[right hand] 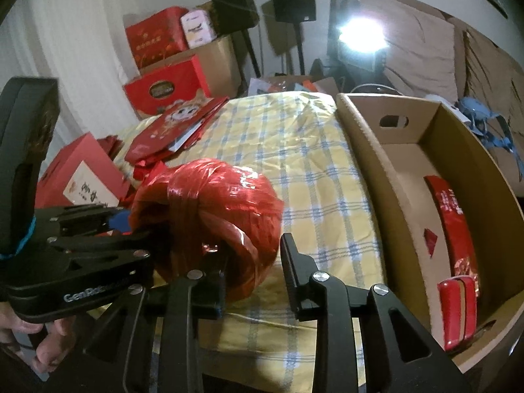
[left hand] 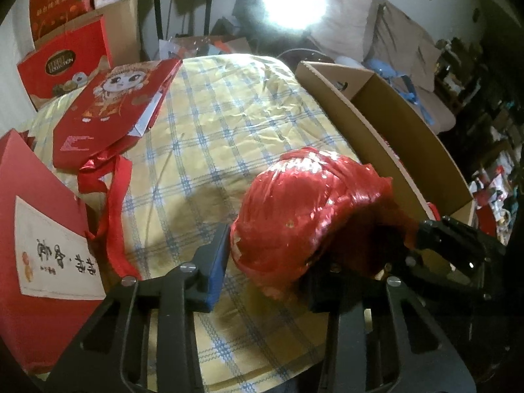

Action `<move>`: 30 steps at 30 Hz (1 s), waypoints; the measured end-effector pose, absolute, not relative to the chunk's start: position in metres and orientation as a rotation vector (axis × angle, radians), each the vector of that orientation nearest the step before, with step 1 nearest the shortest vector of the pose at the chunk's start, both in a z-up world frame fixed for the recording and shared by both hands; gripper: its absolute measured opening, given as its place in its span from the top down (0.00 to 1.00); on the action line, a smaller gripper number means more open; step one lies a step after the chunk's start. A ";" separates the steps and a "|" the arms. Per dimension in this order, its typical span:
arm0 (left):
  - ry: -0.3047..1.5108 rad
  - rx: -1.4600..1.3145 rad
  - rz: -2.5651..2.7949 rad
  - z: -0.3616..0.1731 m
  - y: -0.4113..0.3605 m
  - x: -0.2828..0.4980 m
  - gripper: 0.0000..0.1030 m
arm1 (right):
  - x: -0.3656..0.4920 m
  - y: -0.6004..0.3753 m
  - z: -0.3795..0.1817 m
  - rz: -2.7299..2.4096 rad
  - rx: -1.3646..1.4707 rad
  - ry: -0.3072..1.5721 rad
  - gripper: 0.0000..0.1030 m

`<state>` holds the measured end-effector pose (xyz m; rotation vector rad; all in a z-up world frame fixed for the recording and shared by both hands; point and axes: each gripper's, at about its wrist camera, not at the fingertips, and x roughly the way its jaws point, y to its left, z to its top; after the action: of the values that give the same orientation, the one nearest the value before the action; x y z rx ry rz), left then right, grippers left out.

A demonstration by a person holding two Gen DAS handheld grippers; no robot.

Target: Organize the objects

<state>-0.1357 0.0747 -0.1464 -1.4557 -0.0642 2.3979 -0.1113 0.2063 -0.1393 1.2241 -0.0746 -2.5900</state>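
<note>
A dim, crowded room: a pale wall at the back, a beige sofa (right hand: 422, 49) along the right with a bright lamp (right hand: 360, 36) glaring in front of it, and two black speakers (right hand: 293, 0) on stands. In the middle stands a counter covered by a yellow cloth with blue checks (left hand: 229, 114). An open cardboard box (right hand: 366, 150) sits along the counter's right edge, with a long red packet (right hand: 458, 229) lying inside it. On the counter's far left lies a flat red gift bag printed with a cartoon figure (left hand: 111, 104), its red ribbon handles (left hand: 111, 190) trailing towards the near edge; a red box with a pale label of brush-written characters (left hand: 42, 229) leans at the near left. Behind, red gift boxes are stacked on a brown carton; one dark oval label reads "COLLECTION" (left hand: 60, 60).

The red ball of shiny plastic twine (left hand: 308, 206) rests on the cloth near the front, just beside the cardboard box's left wall.

Both tools point steeply down at the ball from opposite sides. The left claw (left hand: 271, 262) straddles the ball's near side: its blue-padded left finger (left hand: 216, 262) is at the ball's edge, the other finger is hidden behind the twine, so whether it is gripping cannot be told. The right claw (right hand: 255, 275) stands partly apart, its left finger against the ball's underside and its right finger clear of it, not clamped. A bare hand (right hand: 46, 344) holds the left tool's grip, whose body carries the lettering "GenRob…" (right hand: 88, 294), the rest unreadable.
</note>
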 end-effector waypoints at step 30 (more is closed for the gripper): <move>-0.159 -1.454 2.387 -0.168 0.062 -0.152 0.44 | -0.138 0.214 -0.163 -2.450 1.323 -0.189 0.70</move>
<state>-0.1519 0.0616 -0.1680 -1.4538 -0.1591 2.3872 -0.1385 0.2138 -0.1632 1.3234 -0.1887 -2.4496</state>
